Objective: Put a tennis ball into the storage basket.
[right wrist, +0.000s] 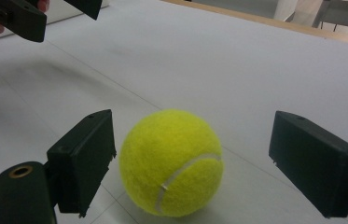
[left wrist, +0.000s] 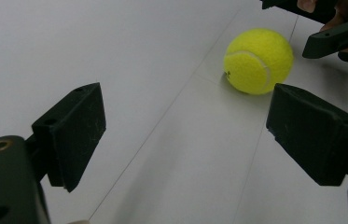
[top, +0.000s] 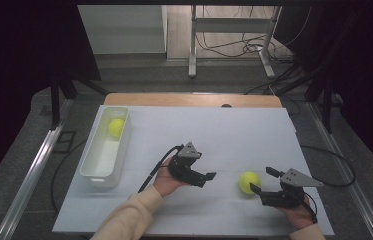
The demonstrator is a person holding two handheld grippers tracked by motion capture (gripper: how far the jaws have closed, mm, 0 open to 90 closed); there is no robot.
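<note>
Tennis ball (top: 249,182) is seen resting on the white surface (top: 214,135), just left of the right tongs (top: 264,184), spread wide around it; the left tongs (top: 209,178), also wide and empty, are held farther off.

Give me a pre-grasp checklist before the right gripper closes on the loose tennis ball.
1. Right gripper open wide enough: ok, both jaws stand apart on either side of the ball.
2. Tennis ball between the jaws: ok, though it sits nearer one jaw than the other.
3. Ball at rest on the white table: ok, it sits on the surface.
4. Left gripper out of the way: ok, open and empty, off to the side of the ball.
5. White bin ready to receive: ok, upright, with one ball in the bin already at its far end.
</note>
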